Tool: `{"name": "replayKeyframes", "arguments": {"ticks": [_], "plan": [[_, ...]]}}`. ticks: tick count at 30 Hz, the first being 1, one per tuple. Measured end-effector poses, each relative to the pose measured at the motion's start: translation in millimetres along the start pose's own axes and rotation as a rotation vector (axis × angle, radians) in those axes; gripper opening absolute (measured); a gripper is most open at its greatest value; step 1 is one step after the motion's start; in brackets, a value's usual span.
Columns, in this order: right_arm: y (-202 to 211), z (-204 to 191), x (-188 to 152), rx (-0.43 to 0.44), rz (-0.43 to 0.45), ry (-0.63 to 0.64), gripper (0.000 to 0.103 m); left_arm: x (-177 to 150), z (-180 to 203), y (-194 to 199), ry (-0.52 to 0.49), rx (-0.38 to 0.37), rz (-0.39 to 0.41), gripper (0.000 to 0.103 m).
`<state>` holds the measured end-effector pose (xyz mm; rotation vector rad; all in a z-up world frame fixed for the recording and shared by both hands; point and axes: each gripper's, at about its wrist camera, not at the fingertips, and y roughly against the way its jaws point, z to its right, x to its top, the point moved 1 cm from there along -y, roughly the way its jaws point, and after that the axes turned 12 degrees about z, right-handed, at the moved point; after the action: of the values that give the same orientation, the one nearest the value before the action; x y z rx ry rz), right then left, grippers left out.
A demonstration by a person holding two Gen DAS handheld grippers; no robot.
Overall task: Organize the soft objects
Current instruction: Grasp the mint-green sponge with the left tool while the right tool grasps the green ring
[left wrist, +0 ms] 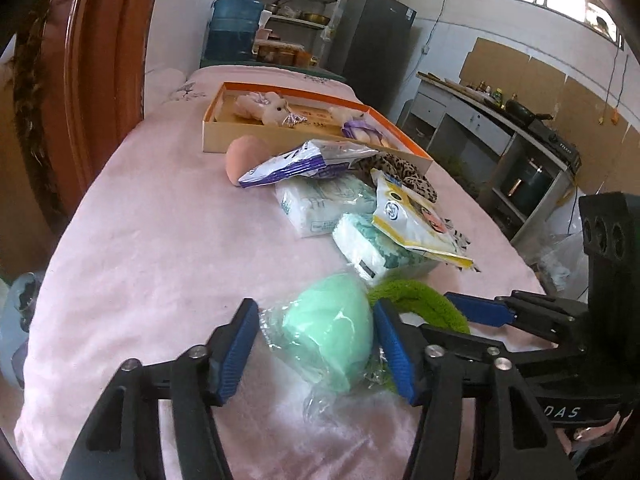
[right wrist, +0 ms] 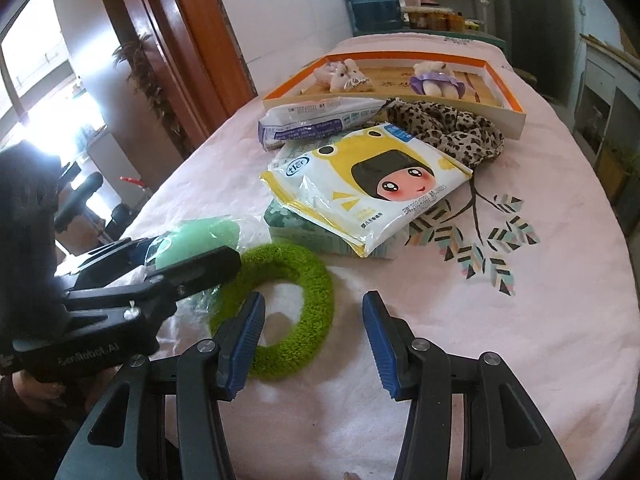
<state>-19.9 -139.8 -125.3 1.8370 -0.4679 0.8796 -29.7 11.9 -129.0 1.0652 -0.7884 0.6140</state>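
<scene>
A mint-green sponge in clear wrap (left wrist: 332, 330) lies on the pink table cover between the blue pads of my open left gripper (left wrist: 316, 350); the pads stand either side of it, contact unclear. It also shows in the right wrist view (right wrist: 200, 236). A fuzzy green ring (right wrist: 280, 312) lies just right of it. My right gripper (right wrist: 314, 340) is open, its left finger over the ring's near edge. An orange-rimmed box (left wrist: 224, 136) at the back holds two plush toys (right wrist: 342, 74) (right wrist: 436, 78).
Between ring and box lies a pile: a yellow wipes pack (right wrist: 368, 188), a green tissue pack (left wrist: 376, 244), a white tissue pack (left wrist: 320, 204), a purple-white bag (right wrist: 320, 120), a leopard-print cloth (right wrist: 452, 128) and a pink sponge (left wrist: 246, 156). The table edge (right wrist: 624, 320) curves at right.
</scene>
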Motion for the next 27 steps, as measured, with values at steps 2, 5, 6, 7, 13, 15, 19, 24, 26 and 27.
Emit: {"name": "replayKeyframes", "arguments": {"ticks": [2, 5, 6, 7, 13, 15, 19, 24, 26, 27], "plan": [[-0.9, -0.1, -0.2, -0.011, 0.0, 0.008, 0.041, -0.7, 0.7, -0.7, -0.001, -0.002, -0.003, 0.052], [-1.4, 0.1, -0.7, -0.013, -0.001, 0.011, 0.04, -1.1, 2.7, 0.1, -0.011, -0.002, 0.0, 0.049], [-1.4, 0.0, -0.6, -0.014, -0.002, 0.012, 0.039, -1.2, 3.6, 0.5, -0.013, -0.002, 0.001, 0.049], [-1.3, 0.3, -0.8, -0.016, -0.001, 0.014, 0.037, -1.4, 4.1, 0.8, -0.016, -0.001, 0.002, 0.049], [-0.6, 2.8, -0.5, -0.026, 0.001, 0.014, 0.028, -0.7, 6.0, 2.2, -0.033, 0.01, 0.008, 0.046], [-0.3, 3.3, -0.7, -0.027, 0.003, 0.013, 0.026, -0.3, 7.1, 2.7, -0.04, 0.012, 0.01, 0.045], [0.7, 3.7, -0.3, -0.025, 0.007, 0.013, 0.019, 1.2, 8.0, 4.5, -0.044, 0.01, 0.018, 0.044], [2.2, 2.6, 0.1, -0.02, 0.011, 0.016, 0.015, 4.0, 8.0, 6.6, -0.045, 0.005, 0.034, 0.044], [2.5, 2.8, 0.4, -0.017, 0.013, 0.014, 0.014, 5.1, 7.9, 7.2, -0.044, 0.006, 0.038, 0.044], [2.8, 2.7, 0.5, -0.016, 0.013, 0.013, 0.014, 5.4, 7.8, 7.6, -0.044, 0.006, 0.04, 0.044]]}}
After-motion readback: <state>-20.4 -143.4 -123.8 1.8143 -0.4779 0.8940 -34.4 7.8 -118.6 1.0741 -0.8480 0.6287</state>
